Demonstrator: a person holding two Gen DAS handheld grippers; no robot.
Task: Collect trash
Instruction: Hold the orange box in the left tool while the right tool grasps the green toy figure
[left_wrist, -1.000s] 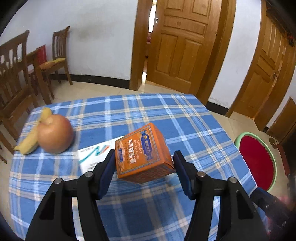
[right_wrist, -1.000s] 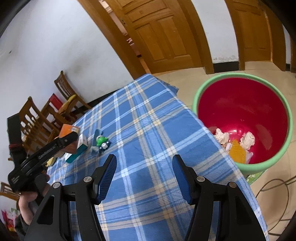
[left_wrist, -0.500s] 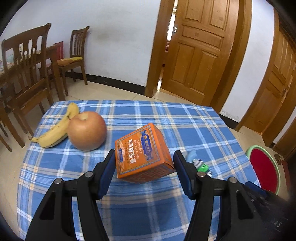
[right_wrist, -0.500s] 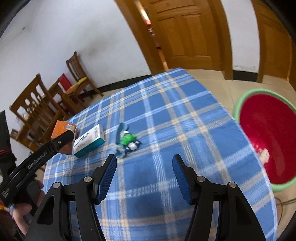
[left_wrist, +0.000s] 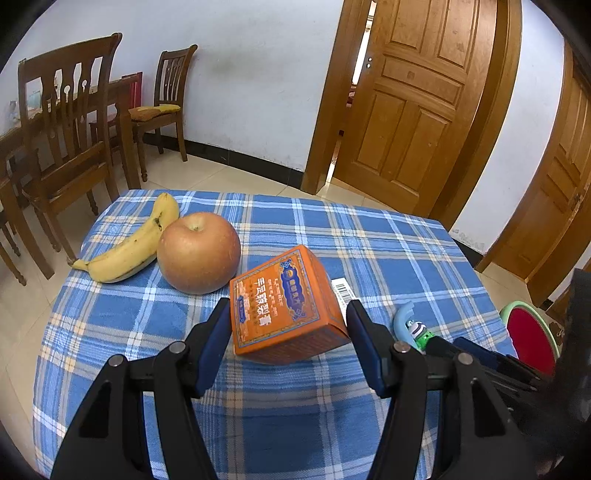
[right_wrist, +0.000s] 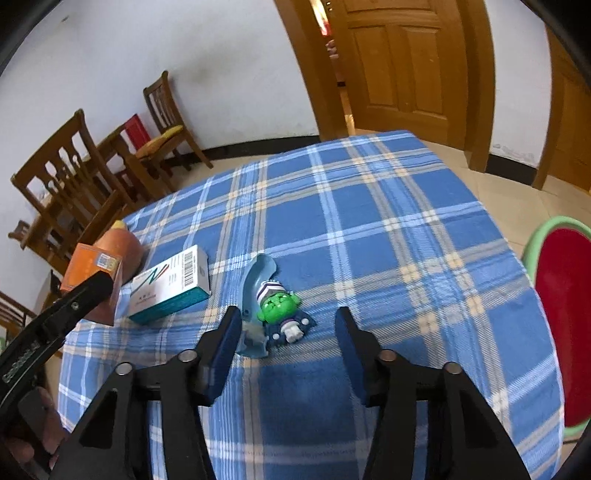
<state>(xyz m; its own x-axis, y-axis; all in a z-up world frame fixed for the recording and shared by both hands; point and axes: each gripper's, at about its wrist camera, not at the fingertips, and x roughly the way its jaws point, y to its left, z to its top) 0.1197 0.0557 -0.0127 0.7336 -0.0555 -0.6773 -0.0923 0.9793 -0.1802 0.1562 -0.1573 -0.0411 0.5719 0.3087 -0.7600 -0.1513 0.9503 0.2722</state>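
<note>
Left gripper jaws clamp orange box; right gripper jaws apart.

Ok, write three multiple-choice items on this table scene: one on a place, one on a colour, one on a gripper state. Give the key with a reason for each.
1. Where does the yellow banana lie?
A. beside the round reddish apple
B. in the red tub
C. on a wooden chair

2. What colour is the head of the small toy figure on the blue checked tablecloth?
A. orange
B. green
C. white

3. What is the state of the left gripper?
A. open and empty
B. out of view
C. shut on the orange cardboard box

Key:
1 A, the banana rests against the apple at the table's far corner.
2 B, the right wrist view shows a bright green head under a striped cap.
3 C, both pads press the box's sides; the right gripper stands open above the toy.
</note>
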